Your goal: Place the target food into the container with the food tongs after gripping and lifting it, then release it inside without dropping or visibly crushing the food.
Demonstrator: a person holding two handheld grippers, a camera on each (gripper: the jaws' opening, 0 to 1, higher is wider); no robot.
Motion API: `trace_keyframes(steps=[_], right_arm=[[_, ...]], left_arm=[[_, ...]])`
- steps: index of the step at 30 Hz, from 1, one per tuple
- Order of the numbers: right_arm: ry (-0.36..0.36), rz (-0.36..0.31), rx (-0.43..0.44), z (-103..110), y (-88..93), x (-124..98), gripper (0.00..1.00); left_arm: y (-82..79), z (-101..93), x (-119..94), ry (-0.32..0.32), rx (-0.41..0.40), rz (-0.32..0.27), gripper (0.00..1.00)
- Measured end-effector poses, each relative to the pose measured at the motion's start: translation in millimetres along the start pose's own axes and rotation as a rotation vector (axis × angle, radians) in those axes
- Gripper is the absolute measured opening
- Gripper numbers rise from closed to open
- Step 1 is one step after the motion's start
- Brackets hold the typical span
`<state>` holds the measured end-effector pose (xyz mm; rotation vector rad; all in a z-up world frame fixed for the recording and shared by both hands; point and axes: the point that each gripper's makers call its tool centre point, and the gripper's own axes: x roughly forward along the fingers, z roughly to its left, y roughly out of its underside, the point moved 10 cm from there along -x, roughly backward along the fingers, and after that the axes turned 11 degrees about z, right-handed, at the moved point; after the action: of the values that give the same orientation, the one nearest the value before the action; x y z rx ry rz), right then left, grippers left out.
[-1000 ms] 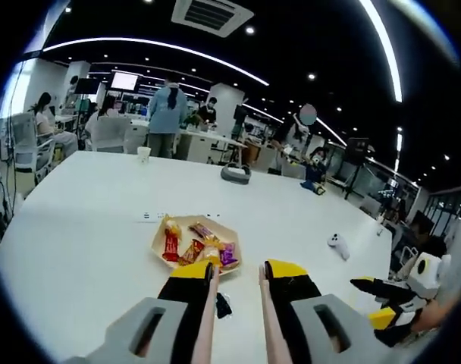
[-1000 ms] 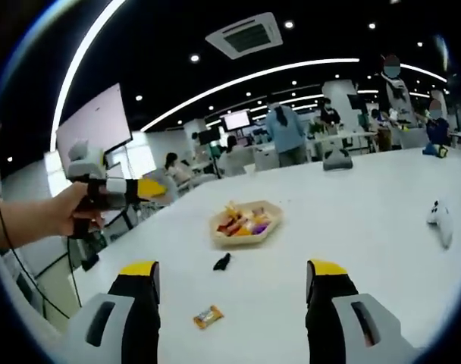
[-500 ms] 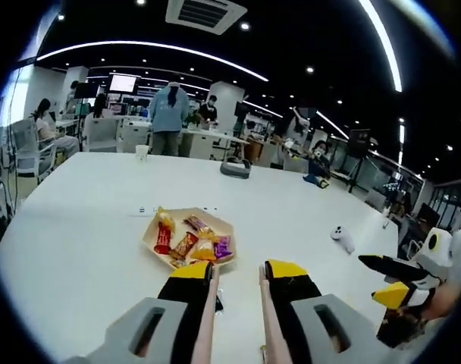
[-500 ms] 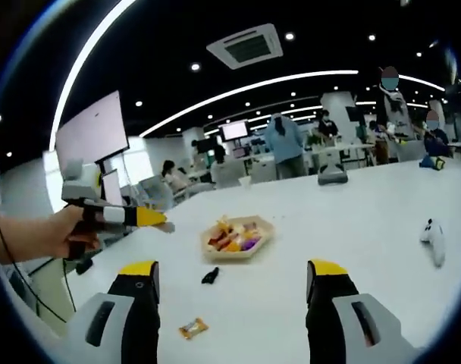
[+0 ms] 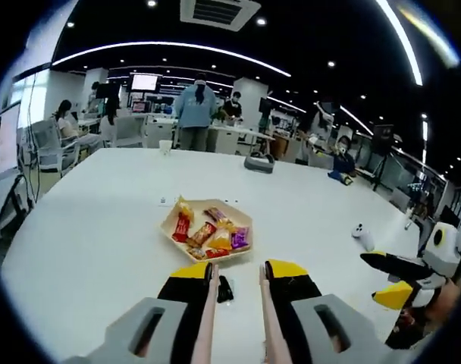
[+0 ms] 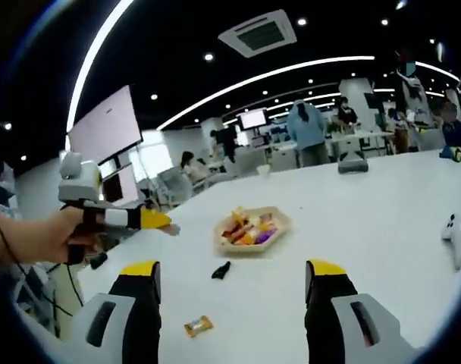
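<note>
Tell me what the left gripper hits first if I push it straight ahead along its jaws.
Likely the small black object on the table, lying just beyond the left gripper. Past it sits the tray of wrapped snacks. Depth is unclear, so the jaws might pass over the black object.

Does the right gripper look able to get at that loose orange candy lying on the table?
Probably yes: the orange candy lies on bare table ahead of the open right gripper, nothing between.

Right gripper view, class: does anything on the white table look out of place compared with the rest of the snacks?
Yes. One orange-wrapped snack lies alone on the table, apart from the tray that holds the other wrapped snacks. A small black object also lies loose between them; what it is, I cannot tell.
</note>
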<state>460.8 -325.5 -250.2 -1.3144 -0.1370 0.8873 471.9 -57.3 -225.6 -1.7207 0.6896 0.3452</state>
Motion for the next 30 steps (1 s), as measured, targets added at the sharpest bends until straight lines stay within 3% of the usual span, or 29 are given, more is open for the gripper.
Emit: trace_keyframes(steps=[3, 5, 7, 9, 15, 16, 19, 21, 23, 25, 27, 28, 30], right_arm=[[0.041, 0.041, -0.025, -5, -2.3, 2, 0.79], [0.07, 0.076, -0.082, -6, -2.7, 4, 0.8], [0.107, 0.133, -0.077, -3, -5.6, 5, 0.8], [0.101, 0.11, -0.067, 0, -10.2, 3, 0.8], [0.166, 0.138, -0.091, 15, -4.7, 3, 0.79], [0.178, 0.145, -0.071, 21, -0.2, 2, 0.79], [0.192, 0.154, -0.055, 31, 9.6, 3, 0.79], [0.183, 0.166, -0.062, 35, 13.6, 5, 0.79], [0.155, 0.187, -0.127, 32, 13.3, 9, 0.79], [0.145, 0.183, -0.17, 28, 10.6, 14, 0.79], [0.144, 0.186, -0.166, 27, 10.4, 15, 0.79], [0.148, 0.227, -0.105, 23, 10.5, 17, 0.79], [0.129, 0.215, -0.104, 25, 11.4, 18, 0.79]], left_arm=[[5.7, 3.8, 2, -0.002, -0.014, 0.006, 0.26], [8.2, 4.1, 2, 0.018, -0.046, -0.044, 0.26], [8.3, 5.4, 2, 0.02, -0.041, -0.027, 0.26], [7.9, 6.0, 4, 0.05, -0.029, -0.062, 0.26], [19.2, 8.6, 24, 0.087, 0.062, -0.016, 0.27], [21.5, 8.2, 25, 0.072, 0.102, 0.002, 0.27], [25.4, 6.1, 29, 0.059, 0.116, 0.013, 0.27], [27.5, 4.7, 33, 0.064, 0.094, 0.03, 0.26], [28.7, 2.9, 37, 0.053, 0.061, 0.039, 0.26], [31.4, -1.3, 47, 0.055, 0.061, 0.019, 0.27], [31.7, -2.6, 51, 0.048, 0.063, 0.024, 0.27], [31.6, -3.3, 54, 0.04, 0.067, 0.032, 0.27], [30.2, -3.6, 56, 0.031, 0.071, 0.028, 0.27]])
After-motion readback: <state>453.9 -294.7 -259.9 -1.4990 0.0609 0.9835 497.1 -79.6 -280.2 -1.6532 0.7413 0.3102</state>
